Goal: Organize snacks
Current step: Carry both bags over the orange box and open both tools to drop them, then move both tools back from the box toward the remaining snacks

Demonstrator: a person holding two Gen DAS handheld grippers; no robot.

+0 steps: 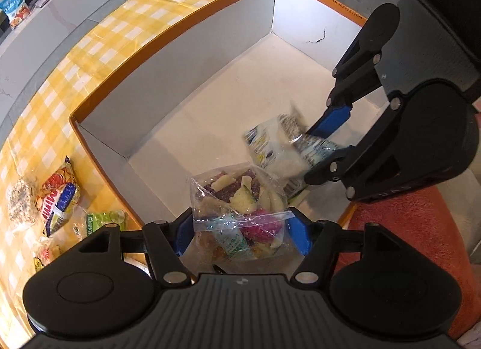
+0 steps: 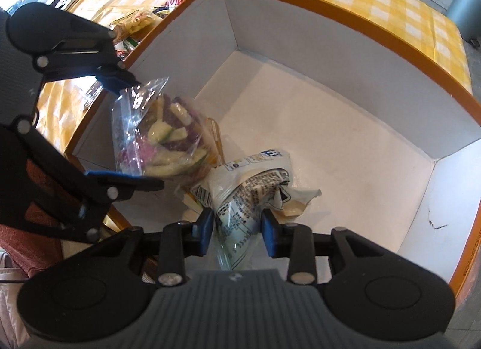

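Two snack bags (image 1: 240, 198) in box (image 1: 180, 57); loose snacks (image 1: 57, 198) outside.

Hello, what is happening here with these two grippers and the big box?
A person is putting snacks into a large orange-rimmed cardboard box on a yellow checked tablecloth. The left gripper has a clear plastic bag of mixed snacks between its wide jaws; the right gripper has a white printed snack packet. Both hang low inside the box. More snacks wait outside.
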